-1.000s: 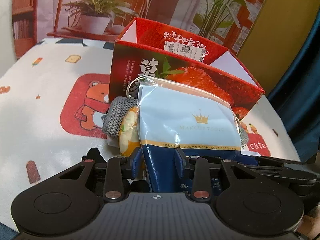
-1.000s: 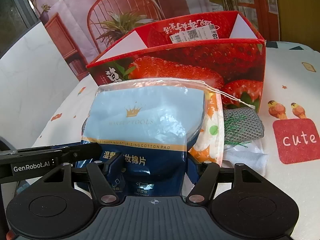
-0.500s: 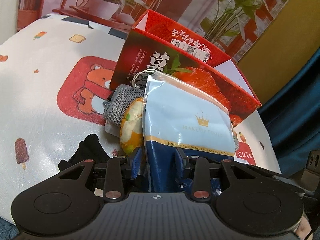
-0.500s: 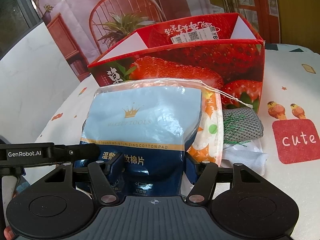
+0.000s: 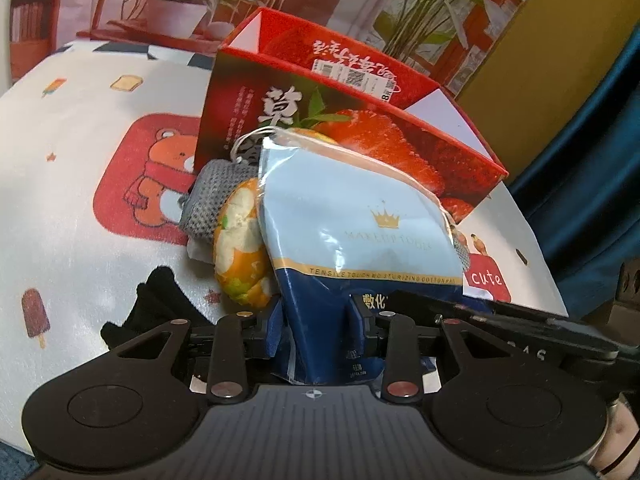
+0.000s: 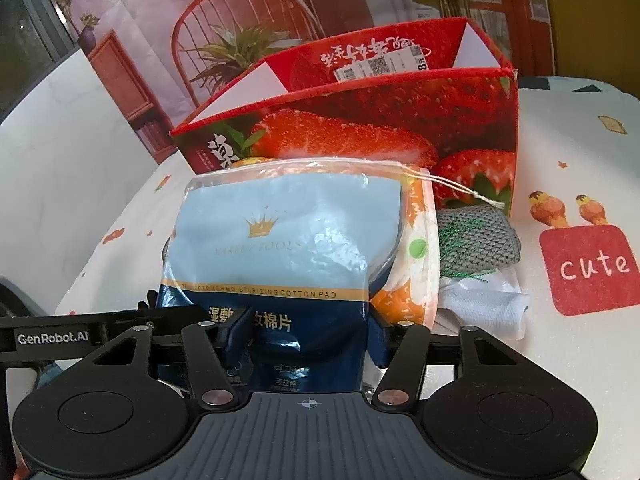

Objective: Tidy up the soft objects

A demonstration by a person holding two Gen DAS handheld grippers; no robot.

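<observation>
**At the near edge of the counter, both claws take hold of the cotton-pad pouch**

Before the strawberry box [image 6: 360, 120], the blue cotton-pad pouch [image 6: 288, 248] stands lifted at its dark lower end, its pale top leaning toward the box's near wall. The right claw [image 6: 308, 340] has just been closing, and its jaws now pinch the dark blue bottom of the pouch from both sides; a second ago they stood wider around that same end. The left claw [image 5: 320, 320] grips the same bottom from its side, its opening hardly changed, and the plastic is bunched between its pads.

Compared with a moment ago, the pouch in the left view sits more upright and its drawstring top [image 5: 260, 136] reaches higher against the box front. The orange floral pouch [image 5: 240, 252], the grey knitted piece [image 5: 210, 204] and a white cloth [image 6: 484, 308] lie behind and beside it on the patterned counter [image 5: 80, 240]; a black item [image 5: 152, 300] lies at the left, too dark to identify.

My reading is that the two-handed hold is now secure enough to carry. The pouch is not yet in the box, whose open top looks the likely destination; lifting over the near wall comes next, and the slippery plastic could slide in the grip.
</observation>
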